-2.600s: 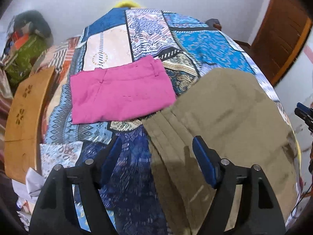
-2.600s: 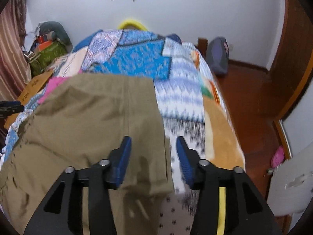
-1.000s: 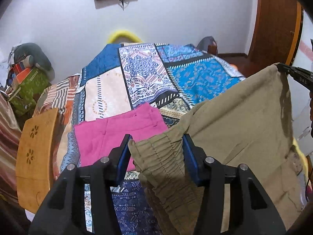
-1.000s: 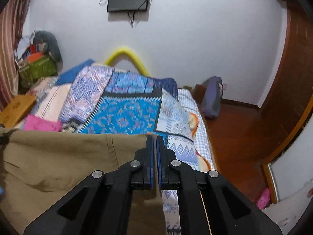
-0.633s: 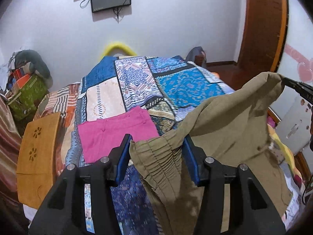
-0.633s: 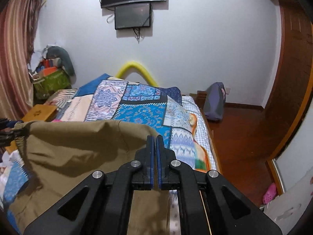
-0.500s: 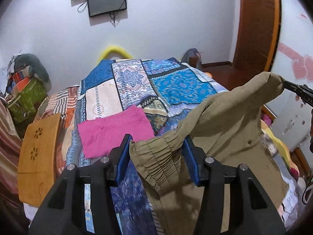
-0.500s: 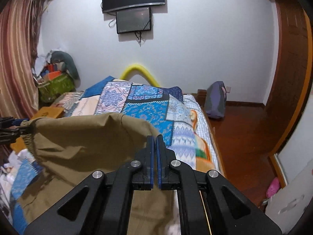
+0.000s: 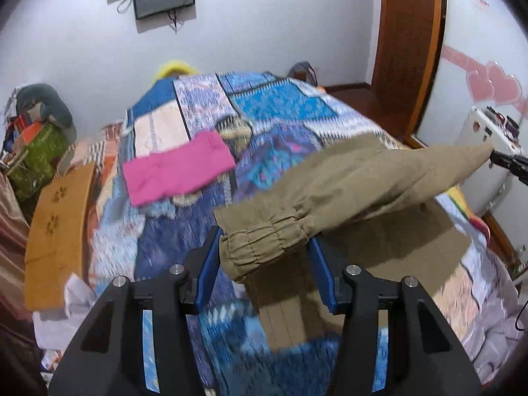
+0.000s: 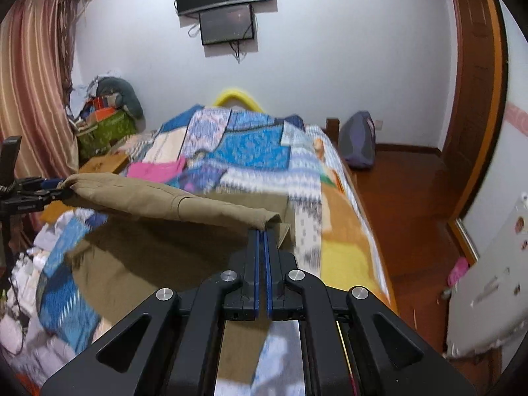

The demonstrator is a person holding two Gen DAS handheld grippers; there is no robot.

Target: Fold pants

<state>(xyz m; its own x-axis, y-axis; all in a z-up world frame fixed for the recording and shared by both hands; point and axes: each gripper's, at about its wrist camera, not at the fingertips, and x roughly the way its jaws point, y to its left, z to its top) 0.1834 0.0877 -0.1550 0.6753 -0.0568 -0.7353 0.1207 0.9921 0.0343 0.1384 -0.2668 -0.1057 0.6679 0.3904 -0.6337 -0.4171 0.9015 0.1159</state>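
Note:
Olive-khaki pants (image 9: 369,181) hang stretched in the air between my two grippers, above the patchwork bedspread (image 9: 280,105). My left gripper (image 9: 264,250) is shut on the gathered elastic waistband at the left end. My right gripper (image 10: 263,231) is shut tight on the other end of the pants (image 10: 184,203); it shows at the right edge of the left wrist view (image 9: 508,165). The lower part of the pants (image 9: 379,257) still lies on the bed below the lifted fold.
Folded pink pants (image 9: 178,168) lie on the bed further back. A wooden board (image 9: 56,221) stands at the bed's left side, with bags (image 10: 109,118) beyond. The bed's right edge drops to a wood floor (image 10: 402,191). A white panel (image 10: 488,290) leans at right.
Both grippers closed on the pants and lifted the near edge off the bed. In the last half second the lifted edge has swung forward and lower over the bed.

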